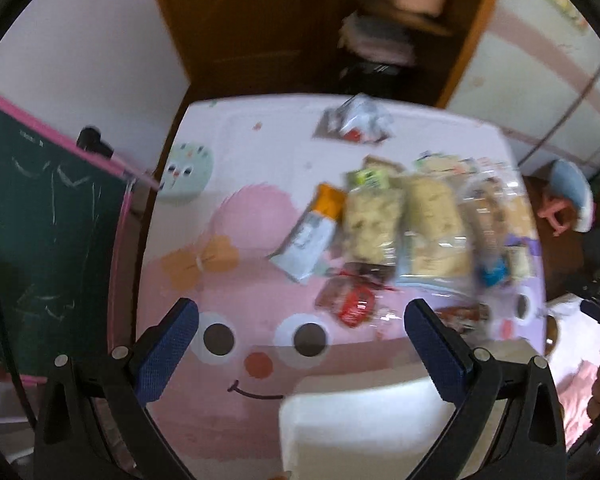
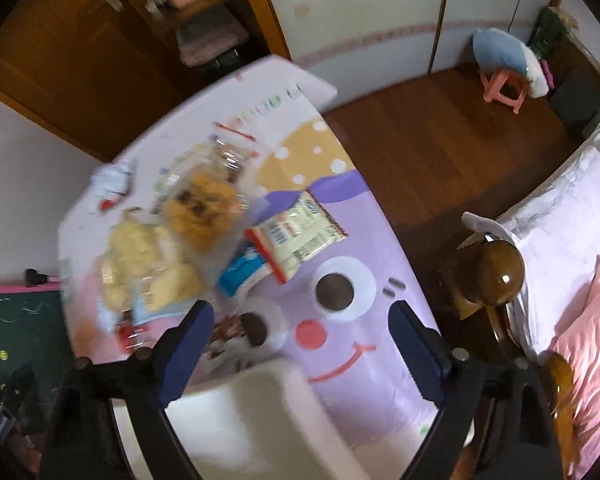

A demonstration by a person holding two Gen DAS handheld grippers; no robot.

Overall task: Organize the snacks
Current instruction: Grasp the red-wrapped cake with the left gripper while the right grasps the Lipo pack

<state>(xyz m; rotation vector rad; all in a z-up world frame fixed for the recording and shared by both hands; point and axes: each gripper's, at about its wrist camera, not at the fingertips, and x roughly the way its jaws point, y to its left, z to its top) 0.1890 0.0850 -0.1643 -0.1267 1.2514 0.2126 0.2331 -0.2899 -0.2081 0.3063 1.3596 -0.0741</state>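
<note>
Left wrist view: blurred, clear-wrapped snacks (image 1: 412, 232) heaped together.

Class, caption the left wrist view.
Open left gripper above a cartoon-print table strewn with snack packets, white bin below.

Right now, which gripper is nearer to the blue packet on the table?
Right. The blue packet lies just ahead of the right gripper, near its left finger. From the left gripper it sits well off to the right, across the snack pile.

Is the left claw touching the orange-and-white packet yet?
Apart. The left wrist view shows the open left claw with bare tablecloth between its fingers and the orange-and-white packet.
</note>
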